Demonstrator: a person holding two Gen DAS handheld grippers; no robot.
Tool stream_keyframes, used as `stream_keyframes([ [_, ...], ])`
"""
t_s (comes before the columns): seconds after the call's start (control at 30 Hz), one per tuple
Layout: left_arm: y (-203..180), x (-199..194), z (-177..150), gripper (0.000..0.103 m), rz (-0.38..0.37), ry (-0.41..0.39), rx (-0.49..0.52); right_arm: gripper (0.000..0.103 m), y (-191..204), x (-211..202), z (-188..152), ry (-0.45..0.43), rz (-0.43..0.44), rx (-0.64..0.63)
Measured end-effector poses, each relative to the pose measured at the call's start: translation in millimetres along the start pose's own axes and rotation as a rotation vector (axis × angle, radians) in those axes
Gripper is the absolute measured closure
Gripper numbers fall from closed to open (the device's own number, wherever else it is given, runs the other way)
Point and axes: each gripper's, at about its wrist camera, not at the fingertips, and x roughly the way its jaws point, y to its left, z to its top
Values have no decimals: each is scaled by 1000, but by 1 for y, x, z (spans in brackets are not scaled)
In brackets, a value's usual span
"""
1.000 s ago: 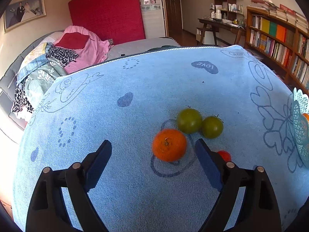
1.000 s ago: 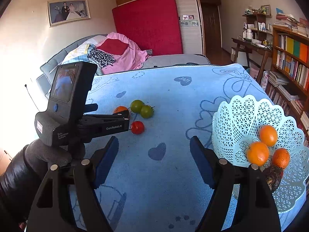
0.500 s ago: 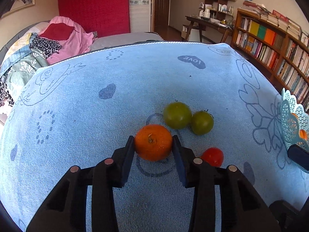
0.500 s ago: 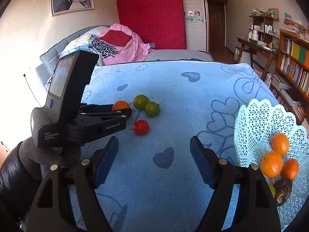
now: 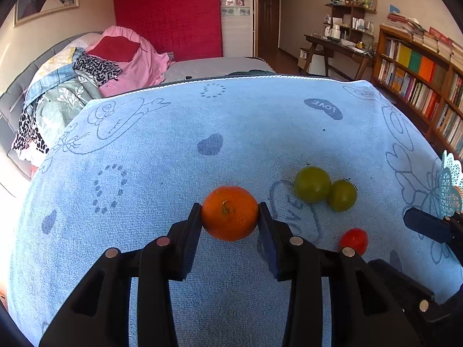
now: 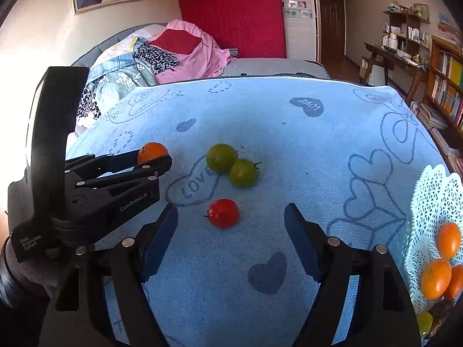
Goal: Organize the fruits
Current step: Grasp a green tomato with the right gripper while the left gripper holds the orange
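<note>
Left wrist view: blue towel (image 5: 260,133) over the table, printed with a dark heart reading "LOVE" (image 5: 323,107), upside down from here. Left gripper (image 5: 230,217) is clamped on the orange (image 5: 229,213), both pads pressed against its sides, stem facing the camera; the orange looks raised off the towel, but contact underneath cannot be told. To the right lie two green tomatoes (image 5: 312,184), touching each other, and nearer the camera a red tomato (image 5: 353,240), partly hidden behind the gripper's right finger. White lattice basket (image 5: 450,190) shows at the far right edge; a dark part of the right gripper sits just in front of it. Bookshelf (image 5: 419,81) at right, book titles too small to read.

Right wrist view: the left gripper's body reads "GenRobot.AI" (image 6: 133,204) on the arm and "Data Acquisition System" (image 6: 30,243) on the housing. The towel has an outlined heart with "LOVE" (image 6: 196,186) and the dark "LOVE" heart farther back. Right gripper (image 6: 230,217) has its jaws wide apart, having just narrowed slightly, gripping nothing; the red tomato lies on the towel just ahead, between the fingertips, untouched. Green tomatoes lie beyond it. The orange sits in the left gripper's tips at left. The basket at right holds three oranges (image 6: 435,274), plus a small yellow-green fruit and a dark item low at the edge, unclear.
</note>
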Motion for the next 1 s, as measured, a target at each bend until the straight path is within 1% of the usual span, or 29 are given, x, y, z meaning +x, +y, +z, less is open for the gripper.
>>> stream_keyframes([
  [0.1,5,2,-2,64,5,14,-16,37,-5,13,8,30,16,43],
  [0.23,11,2,-2,64,7,18,-45,40,-4,20,17,22,2,44],
  [0.43,16,4,-2,64,7,28,-59,46,-1,36,25,36,-52,19],
  [0.5,16,6,-3,64,5,33,-58,51,-3,41,26,48,-73,15],
  [0.57,16,5,-3,64,4,34,-55,54,-7,47,26,63,-79,23],
  [0.83,15,7,-3,64,2,35,-55,56,-14,61,29,79,-64,41],
  [0.87,15,7,-3,64,3,35,-55,60,-14,62,30,79,-63,43],
  [0.93,15,6,-3,64,3,34,-55,63,-15,63,31,78,-58,47],
  [1.0,14,7,-3,64,3,34,-54,69,-15,65,32,76,-51,47],
])
